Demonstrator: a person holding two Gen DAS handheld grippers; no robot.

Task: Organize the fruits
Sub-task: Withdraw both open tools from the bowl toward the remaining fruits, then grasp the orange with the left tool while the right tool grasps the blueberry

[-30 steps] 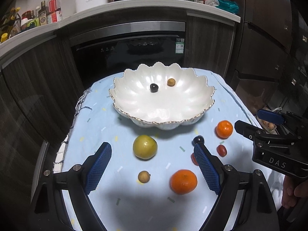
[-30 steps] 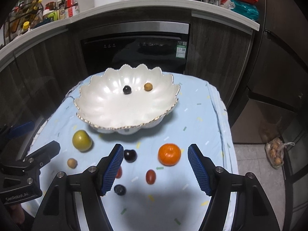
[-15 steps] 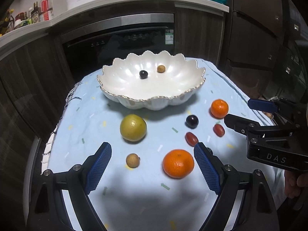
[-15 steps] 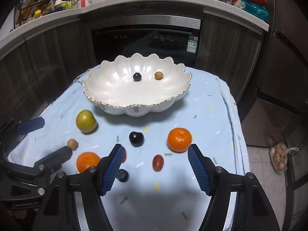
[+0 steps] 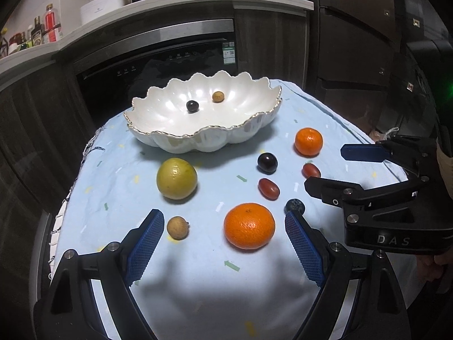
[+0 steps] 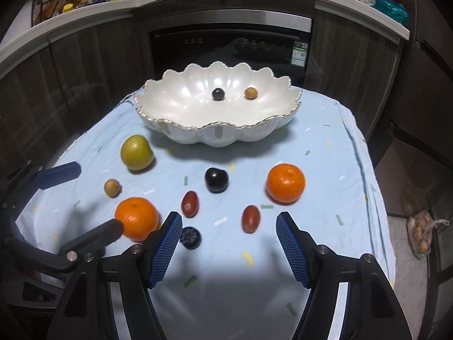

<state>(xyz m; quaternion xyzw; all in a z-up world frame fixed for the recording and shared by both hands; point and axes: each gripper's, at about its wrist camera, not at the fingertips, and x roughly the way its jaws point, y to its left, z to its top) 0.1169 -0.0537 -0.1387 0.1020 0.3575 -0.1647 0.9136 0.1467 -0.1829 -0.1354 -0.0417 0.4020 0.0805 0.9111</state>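
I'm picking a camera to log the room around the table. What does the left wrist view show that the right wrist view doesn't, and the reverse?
Only the left wrist view: the white appliance on the counter, and the right gripper seen from the side with open fingers.

Only the right wrist view: the wire rack of bottles, the bag on the floor, and the left gripper from the side.

Both: the scalloped bowl holding two small fruits, the green fruit, two oranges, the dark plum, the oven and the blue cloth.
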